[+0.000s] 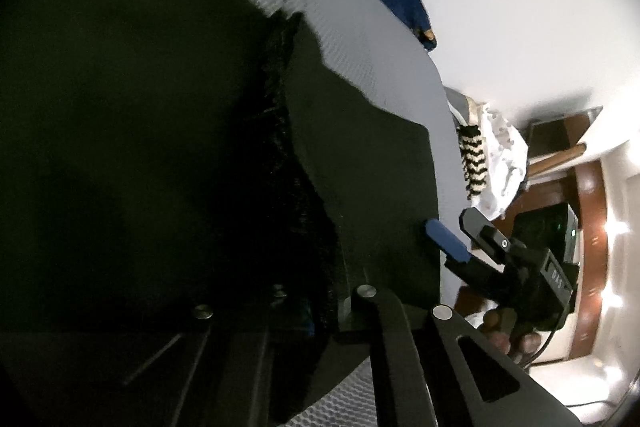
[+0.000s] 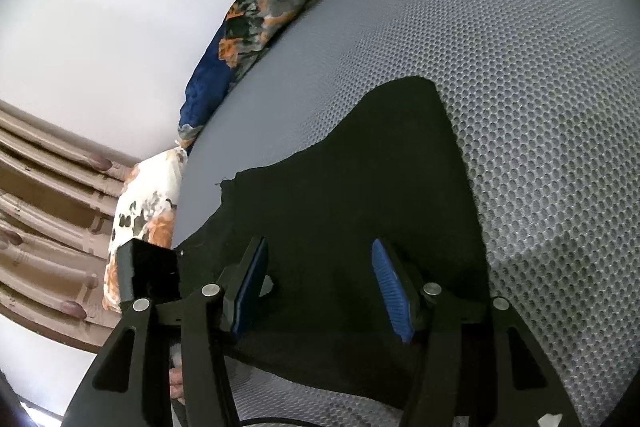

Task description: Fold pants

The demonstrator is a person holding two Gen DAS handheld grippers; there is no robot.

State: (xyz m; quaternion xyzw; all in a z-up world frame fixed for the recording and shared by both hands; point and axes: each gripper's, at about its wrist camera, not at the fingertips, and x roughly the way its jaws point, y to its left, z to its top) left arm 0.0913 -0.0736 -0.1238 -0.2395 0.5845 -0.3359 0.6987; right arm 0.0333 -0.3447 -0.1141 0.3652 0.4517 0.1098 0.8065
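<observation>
On the grey honeycomb-mesh mattress (image 2: 520,75) lie the black pants (image 2: 360,179), spread flat near its edge. The right gripper (image 2: 320,287) rests low over them, its blue-padded fingers (image 2: 390,291) spread apart with black cloth between them, unpinched. The left gripper (image 1: 304,311) has its fingers pressed together on a raised fold of the pants. A blue floral blanket (image 2: 256,23) sits beyond.

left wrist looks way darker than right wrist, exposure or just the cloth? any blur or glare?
Left wrist view: black pants fill the frame, detail crushed; the mattress edge is slightly smeared; lamp glare at right. Right wrist view: evenly lit and sharp, mesh mattress crisp, pants a flat black; fisheye bends both.
</observation>
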